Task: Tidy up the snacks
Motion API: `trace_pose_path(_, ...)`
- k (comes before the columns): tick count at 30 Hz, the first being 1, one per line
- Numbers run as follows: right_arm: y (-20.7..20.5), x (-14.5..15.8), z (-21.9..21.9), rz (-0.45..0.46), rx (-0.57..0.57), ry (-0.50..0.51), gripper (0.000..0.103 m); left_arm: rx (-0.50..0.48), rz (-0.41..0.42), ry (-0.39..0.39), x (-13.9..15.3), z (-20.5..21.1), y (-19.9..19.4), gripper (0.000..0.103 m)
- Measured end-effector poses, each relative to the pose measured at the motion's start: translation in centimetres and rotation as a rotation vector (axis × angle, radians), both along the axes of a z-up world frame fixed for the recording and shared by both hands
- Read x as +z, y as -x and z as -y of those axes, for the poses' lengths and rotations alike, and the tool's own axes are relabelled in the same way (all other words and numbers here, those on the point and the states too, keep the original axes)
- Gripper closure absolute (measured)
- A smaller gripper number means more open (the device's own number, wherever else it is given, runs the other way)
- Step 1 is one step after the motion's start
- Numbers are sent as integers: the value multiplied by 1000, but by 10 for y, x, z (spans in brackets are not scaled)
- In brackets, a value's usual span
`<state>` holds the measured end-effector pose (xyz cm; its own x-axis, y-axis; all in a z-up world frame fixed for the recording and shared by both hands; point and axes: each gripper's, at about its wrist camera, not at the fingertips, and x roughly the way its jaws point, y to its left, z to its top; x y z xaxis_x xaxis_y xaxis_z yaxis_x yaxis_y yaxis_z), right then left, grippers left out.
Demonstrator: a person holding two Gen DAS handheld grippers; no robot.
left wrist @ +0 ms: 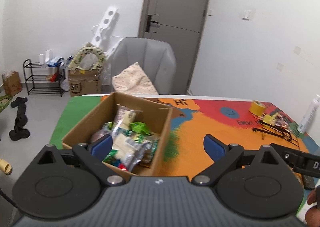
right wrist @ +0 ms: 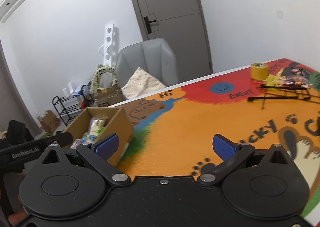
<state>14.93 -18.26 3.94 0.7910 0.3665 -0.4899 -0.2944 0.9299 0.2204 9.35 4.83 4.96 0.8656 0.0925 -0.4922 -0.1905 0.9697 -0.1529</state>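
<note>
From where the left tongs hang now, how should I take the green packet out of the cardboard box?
Come straight down through the open top of the cardboard box. Pinch the crinkled upper edge of the green packet: it sticks up above the other packets, and the walls block any side approach.

A lived-in home room: a grey-brown panel door with a black handle [left wrist: 176, 19] stands at twelve o'clock, a grey padded chair holding a dotted cream cushion [left wrist: 144, 63] below it, a black wire shoe rack [left wrist: 43, 79] and dark shoes on the floor [left wrist: 19, 121] at nine o'clock, and a bright cartoon-printed tablecloth [right wrist: 200, 123] underneath.
</note>
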Motion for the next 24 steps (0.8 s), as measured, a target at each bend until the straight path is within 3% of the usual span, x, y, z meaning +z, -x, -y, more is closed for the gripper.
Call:
trace_pose_path(14, 25, 10, 63, 37, -38, -51, 0, -72, -17, -36, 21, 49, 19, 2)
trace_pose_path(24, 47, 21, 89, 88, -2, -59, 0, -65, -5, -67, 32, 62, 39, 0)
